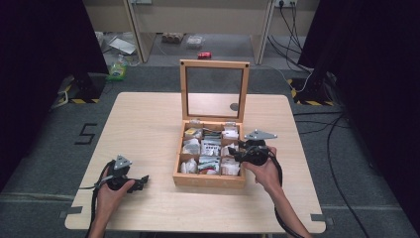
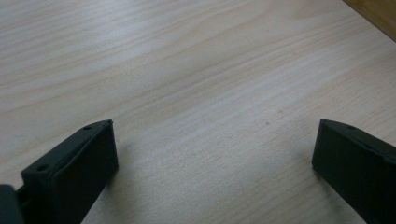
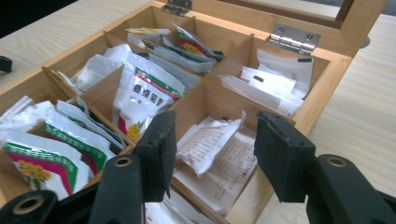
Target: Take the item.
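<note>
The left gripper (image 1: 142,180) rests wide open and empty on the table (image 1: 148,124), while the right gripper (image 3: 212,154) hovers half-open over a white paper sachet (image 3: 210,140) in the wooden box (image 1: 208,179) — light, crinkly, probably tearable — best pinched by its raised edge.

Right gripper (image 3: 212,154), jaws apart, hovers over white sachets (image 3: 212,144) in wooden box (image 3: 327,79)

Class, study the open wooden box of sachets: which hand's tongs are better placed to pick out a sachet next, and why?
Probably the right. The right tongs hang open over a white sachet in the wooden box, while the left tongs rest open over bare table, away from the box.
</note>
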Demonstrator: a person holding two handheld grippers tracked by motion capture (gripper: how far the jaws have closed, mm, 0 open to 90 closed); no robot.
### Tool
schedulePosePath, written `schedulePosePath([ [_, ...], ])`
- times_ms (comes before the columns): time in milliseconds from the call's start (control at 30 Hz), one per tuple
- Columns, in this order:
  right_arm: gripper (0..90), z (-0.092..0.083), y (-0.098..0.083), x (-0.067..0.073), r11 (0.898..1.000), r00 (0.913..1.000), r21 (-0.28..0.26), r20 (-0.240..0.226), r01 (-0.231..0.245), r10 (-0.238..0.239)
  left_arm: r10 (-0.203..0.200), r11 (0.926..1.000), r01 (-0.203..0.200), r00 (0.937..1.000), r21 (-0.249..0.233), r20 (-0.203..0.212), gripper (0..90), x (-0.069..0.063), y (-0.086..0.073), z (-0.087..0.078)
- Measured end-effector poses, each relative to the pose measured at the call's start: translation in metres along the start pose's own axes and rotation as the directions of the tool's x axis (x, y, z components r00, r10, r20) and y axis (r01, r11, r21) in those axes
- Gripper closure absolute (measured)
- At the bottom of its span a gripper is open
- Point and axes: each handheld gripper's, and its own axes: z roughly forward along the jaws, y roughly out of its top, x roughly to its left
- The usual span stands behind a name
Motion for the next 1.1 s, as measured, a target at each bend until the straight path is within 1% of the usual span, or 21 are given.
schedulePosePath([
  [100, 49.5, 0.002, -0.002, -0.002, 1.000, 1.0000, 0.004, -0.003, -0.006, 0.006, 0.000, 1.0000, 0.000, 1.0000, 0.000, 0.000, 0.0, 0.000, 0.000, 0.000],
  [300, 51.1, 0.007, -0.003, -0.001, 1.000, 0.9999, 0.010, -0.011, -0.002, 0.002, 0.000, 1.0000, 0.000, 1.0000, 0.000, 0.000, 0.0, 0.000, 0.000, 0.000],
  [433, 52.4, 0.013, -0.003, 0.002, 1.000, 0.9997, 0.025, -0.024, 0.005, -0.005, 0.001, 1.0000, -0.001, 1.0000, 0.000, 0.000, 0.0, 0.000, 0.000, 0.000],
  [500, 53.2, 0.015, -0.004, 0.003, 0.999, 0.9996, 0.031, -0.024, 0.014, -0.013, 0.000, 1.0000, 0.000, 1.0000, 0.000, 0.000, 0.0, 0.000, 0.000, 0.000],
  [600, 54.4, 0.017, -0.005, 0.003, 0.999, 0.9997, 0.032, -0.026, 0.003, -0.002, 0.000, 1.0000, 0.000, 1.0000, 0.000, 0.000, 0.0, 0.000, 0.000, 0.000],
  [767, 58.6, 0.019, -0.004, 0.003, 1.000, 0.9993, 0.030, -0.038, -0.004, 0.005, 0.000, 1.0000, 0.000, 1.0000, 0.000, -0.002, 0.0, 0.000, 0.000, 0.000],
  [1000, 62.3, 0.025, -0.003, 0.006, 0.999, 0.9992, 0.046, -0.039, 0.000, 0.002, -0.003, 1.0000, 0.003, 1.0000, 0.000, -0.003, 0.0, -0.001, -0.001, -0.001],
  [1100, 66.6, 0.028, -0.002, 0.007, 0.999, 0.9993, 0.047, -0.038, 0.006, -0.004, -0.003, 1.0000, 0.003, 1.0000, -0.001, -0.004, 0.0, -0.001, -0.001, -0.001],
])
